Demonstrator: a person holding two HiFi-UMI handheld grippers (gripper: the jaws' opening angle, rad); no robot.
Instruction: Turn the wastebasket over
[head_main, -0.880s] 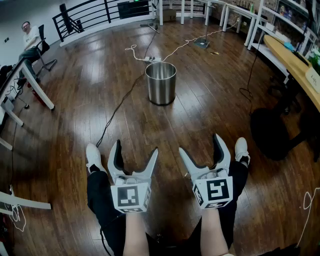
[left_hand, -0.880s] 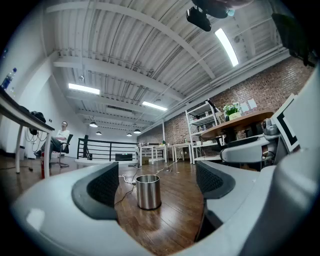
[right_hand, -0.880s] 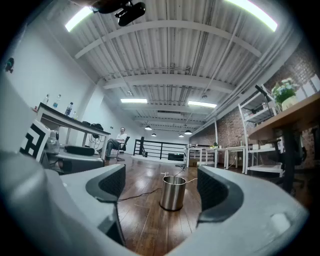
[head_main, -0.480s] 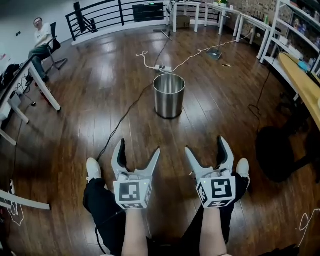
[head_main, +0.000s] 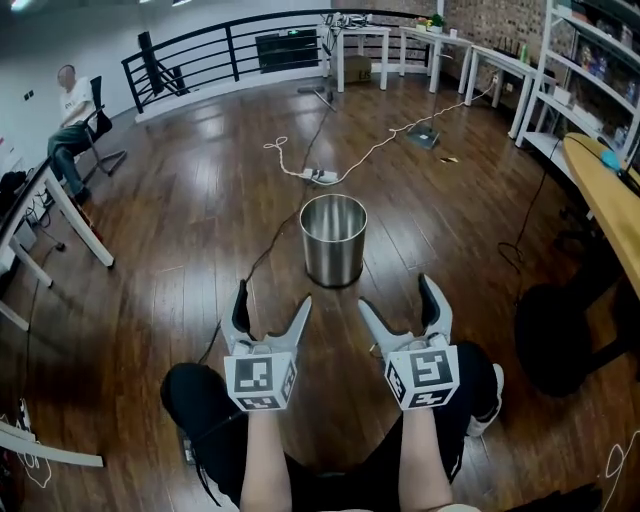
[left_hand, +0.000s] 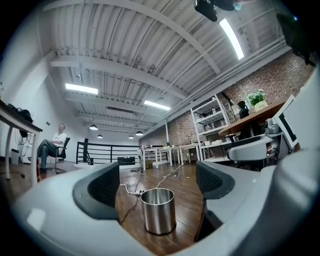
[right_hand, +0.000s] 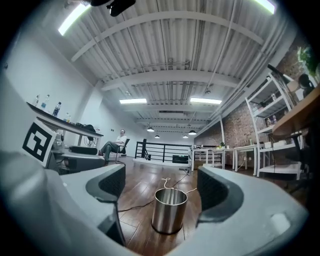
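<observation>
Head view showed the steel wastebasket (head_main: 333, 240) standing upright on the wooden floor (head_main: 180, 250), its open mouth facing up and nothing visible inside. The left gripper (head_main: 272, 300) and the right gripper (head_main: 397, 298) were held side by side on the near side of the wastebasket, one toward each flank. Both pointed roughly level at it and neither touched it. Each had its jaws spread wide with nothing gripped. In the left gripper view and the right gripper view the wastebasket sat framed in the gap between the jaws, but well beyond their tips.

That pairing looked deliberate. A smooth round can of that width would likely need a wide bite on its rim, or a hold from both sides, before it could be tipped. A black cable (head_main: 240, 290) ran along the floor from just left of the wastebasket toward the person's legs, and a power strip (head_main: 322, 177) lay beyond the wastebasket, so the turn probably wanted to avoid both. No part of the task was yet done; the moment read as an approach.
</observation>
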